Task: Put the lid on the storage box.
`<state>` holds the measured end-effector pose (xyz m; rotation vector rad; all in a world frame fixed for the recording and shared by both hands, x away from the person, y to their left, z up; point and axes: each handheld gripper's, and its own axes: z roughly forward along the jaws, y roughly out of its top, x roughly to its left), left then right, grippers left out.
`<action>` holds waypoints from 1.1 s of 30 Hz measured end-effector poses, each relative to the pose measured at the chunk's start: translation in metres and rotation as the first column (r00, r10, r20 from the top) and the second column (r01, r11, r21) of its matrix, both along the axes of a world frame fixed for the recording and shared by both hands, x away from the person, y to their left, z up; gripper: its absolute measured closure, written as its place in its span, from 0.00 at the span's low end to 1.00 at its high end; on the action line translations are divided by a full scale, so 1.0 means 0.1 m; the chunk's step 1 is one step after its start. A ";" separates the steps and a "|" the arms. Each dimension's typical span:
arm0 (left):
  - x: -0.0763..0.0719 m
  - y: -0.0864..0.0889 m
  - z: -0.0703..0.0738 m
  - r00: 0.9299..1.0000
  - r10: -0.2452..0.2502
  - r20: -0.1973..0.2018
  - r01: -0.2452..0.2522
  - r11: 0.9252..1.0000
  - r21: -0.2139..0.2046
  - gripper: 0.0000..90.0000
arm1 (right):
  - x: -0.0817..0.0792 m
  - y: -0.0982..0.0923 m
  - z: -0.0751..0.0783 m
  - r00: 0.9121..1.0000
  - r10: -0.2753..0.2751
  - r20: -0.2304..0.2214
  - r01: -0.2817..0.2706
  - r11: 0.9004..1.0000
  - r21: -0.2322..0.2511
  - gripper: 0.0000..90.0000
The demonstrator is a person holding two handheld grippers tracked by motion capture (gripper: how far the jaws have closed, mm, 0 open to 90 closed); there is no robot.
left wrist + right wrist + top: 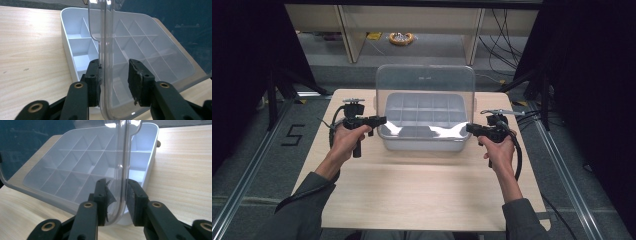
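Note:
A white compartment box stands at the middle of the table, its clear lid raised upright above the back edge. My left gripper is at the lid's left edge and my right gripper at its right edge. In the left gripper view the lid's edge runs between the jaws of the open left gripper: one pad touches it and the other stands apart. In the right gripper view the lid sits between the jaws of the right gripper, against one pad with a small gap to the other. The box's compartments look empty.
The wooden table has bare surface in front of the box and at both sides. Beyond the table's far edge are wooden shelf legs and a yellow roll on the floor. Dark curtains close in both sides.

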<state>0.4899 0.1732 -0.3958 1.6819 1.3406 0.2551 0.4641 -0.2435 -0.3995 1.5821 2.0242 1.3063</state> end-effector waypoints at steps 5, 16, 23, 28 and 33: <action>0.09 -0.03 -0.04 1.000 0.011 -0.016 -0.011 1.000 0.002 0.68 | 0.07 0.00 -0.04 1.000 -0.014 -0.023 0.014 1.000 0.018 0.80; 0.17 -0.02 -0.15 0.998 0.013 -0.066 -0.012 1.000 0.014 0.67 | 0.17 -0.01 -0.13 0.999 -0.014 -0.047 0.015 1.000 0.009 0.80; 0.21 -0.02 -0.19 0.996 0.024 -0.081 -0.023 1.000 0.013 0.66 | 0.20 0.03 -0.17 0.997 -0.028 -0.067 0.029 0.999 0.019 0.79; 0.24 -0.03 -0.22 0.995 0.029 -0.093 -0.028 0.999 0.018 0.65 | 0.24 0.03 -0.21 0.997 -0.018 -0.070 0.018 1.000 0.007 0.76; 0.25 -0.06 -0.25 0.994 0.038 -0.098 -0.037 0.999 0.017 0.63 | 0.24 0.06 -0.23 0.993 -0.044 -0.110 0.049 0.998 0.037 0.73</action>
